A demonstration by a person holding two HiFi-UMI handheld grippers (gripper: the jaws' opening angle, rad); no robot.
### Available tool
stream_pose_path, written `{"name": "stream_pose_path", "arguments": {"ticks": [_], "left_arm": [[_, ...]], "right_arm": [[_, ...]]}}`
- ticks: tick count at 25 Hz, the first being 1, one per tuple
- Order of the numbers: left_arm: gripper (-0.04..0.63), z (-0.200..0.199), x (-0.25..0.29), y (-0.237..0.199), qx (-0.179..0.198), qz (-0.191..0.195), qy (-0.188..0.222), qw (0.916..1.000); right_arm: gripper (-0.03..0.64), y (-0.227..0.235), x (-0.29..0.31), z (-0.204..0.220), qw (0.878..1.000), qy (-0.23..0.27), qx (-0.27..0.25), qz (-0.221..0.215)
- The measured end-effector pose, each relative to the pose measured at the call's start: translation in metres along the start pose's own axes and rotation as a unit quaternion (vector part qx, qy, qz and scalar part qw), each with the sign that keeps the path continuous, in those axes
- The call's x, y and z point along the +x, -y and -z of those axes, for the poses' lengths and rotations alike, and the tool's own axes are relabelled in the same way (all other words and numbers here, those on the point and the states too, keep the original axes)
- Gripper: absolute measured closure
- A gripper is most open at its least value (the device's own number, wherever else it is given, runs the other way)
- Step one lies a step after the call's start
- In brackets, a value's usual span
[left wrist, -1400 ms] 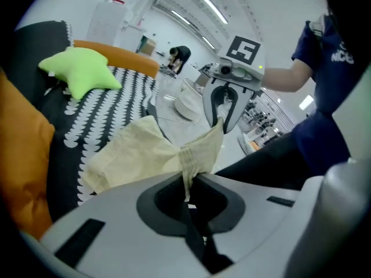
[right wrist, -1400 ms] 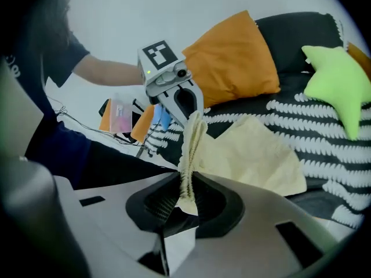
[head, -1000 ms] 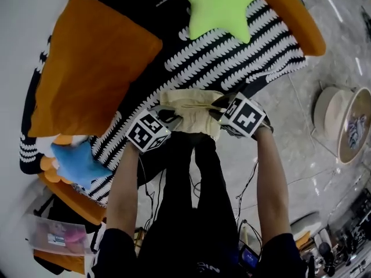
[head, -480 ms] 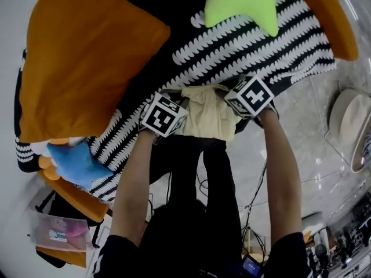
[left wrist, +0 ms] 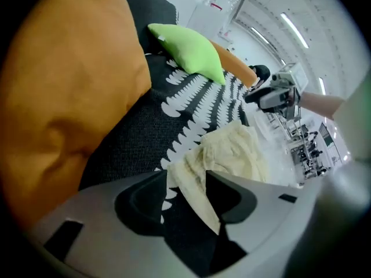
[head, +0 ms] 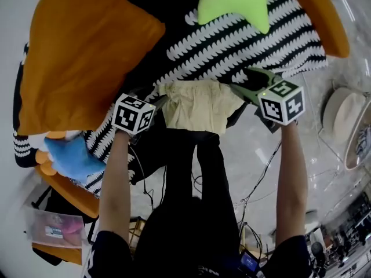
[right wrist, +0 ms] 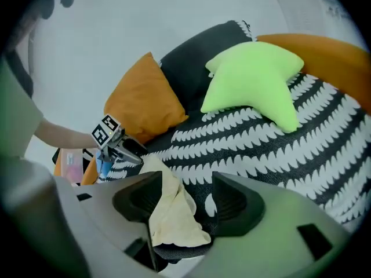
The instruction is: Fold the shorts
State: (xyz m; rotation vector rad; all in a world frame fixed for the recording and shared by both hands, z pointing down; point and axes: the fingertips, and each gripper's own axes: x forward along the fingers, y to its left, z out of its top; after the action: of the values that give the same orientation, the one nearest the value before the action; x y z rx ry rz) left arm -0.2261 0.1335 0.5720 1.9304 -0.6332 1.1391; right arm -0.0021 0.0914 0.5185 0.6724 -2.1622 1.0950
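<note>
The pale yellow shorts (head: 197, 106) lie bunched on the front edge of the sofa, on its black-and-white patterned throw (head: 243, 45). My left gripper (head: 153, 101) is at their left edge. In the left gripper view its jaws (left wrist: 185, 184) are opening, and a corner of the shorts (left wrist: 232, 155) lies loose between them with a gap on the left side. My right gripper (head: 248, 84) is at the shorts' right edge. Its jaws (right wrist: 186, 198) are also opening and stand wide, with the shorts (right wrist: 168, 213) lying between them unpressed.
A big orange cushion (head: 81, 57) leans at the left and a green star pillow (head: 235, 2) lies at the back. A blue plush toy (head: 72, 158) sits at the sofa's left end. The person's dark legs (head: 191, 178) stand against the sofa front. A round stool (head: 348, 120) is on the floor at right.
Both grippers had the shorts pinched close together; now their jaws have opened and they have moved apart, left one leftward, right one rightward. The shorts rest on the sofa edge.
</note>
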Motion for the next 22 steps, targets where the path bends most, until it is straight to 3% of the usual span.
{"name": "stream_pose_path", "arguments": {"ticks": [3, 7, 10, 13, 15, 19, 22], "left_arm": [[0.37, 0.009, -0.006, 0.02, -0.009, 0.013, 0.009, 0.9998], [0.356, 0.018, -0.006, 0.057, 0.0, 0.006, 0.025, 0.9997], [0.356, 0.015, -0.024, 0.088, -0.032, 0.009, 0.072, 0.9968], [0.354, -0.01, -0.056, 0.12, -0.081, 0.027, 0.133, 0.9874], [0.351, -0.029, -0.081, 0.139, -0.095, 0.029, 0.17, 0.9805], [0.35, -0.053, -0.111, 0.16, -0.074, 0.015, 0.195, 0.9779], [0.351, -0.06, -0.12, 0.168, -0.054, -0.006, 0.197, 0.979]], "right_arm": [[0.344, -0.017, -0.008, 0.017, 0.999, 0.031, -0.006, 0.017], [0.393, -0.039, -0.025, 0.039, 0.995, 0.091, 0.04, 0.025], [0.396, -0.062, -0.049, 0.047, 0.986, 0.136, 0.077, 0.05], [0.37, -0.088, -0.085, 0.033, 0.969, 0.206, 0.113, 0.072], [0.374, -0.103, -0.109, 0.027, 0.959, 0.236, 0.129, 0.094], [0.379, -0.117, -0.138, 0.024, 0.949, 0.243, 0.128, 0.152], [0.38, -0.119, -0.147, 0.023, 0.951, 0.222, 0.111, 0.184]]}}
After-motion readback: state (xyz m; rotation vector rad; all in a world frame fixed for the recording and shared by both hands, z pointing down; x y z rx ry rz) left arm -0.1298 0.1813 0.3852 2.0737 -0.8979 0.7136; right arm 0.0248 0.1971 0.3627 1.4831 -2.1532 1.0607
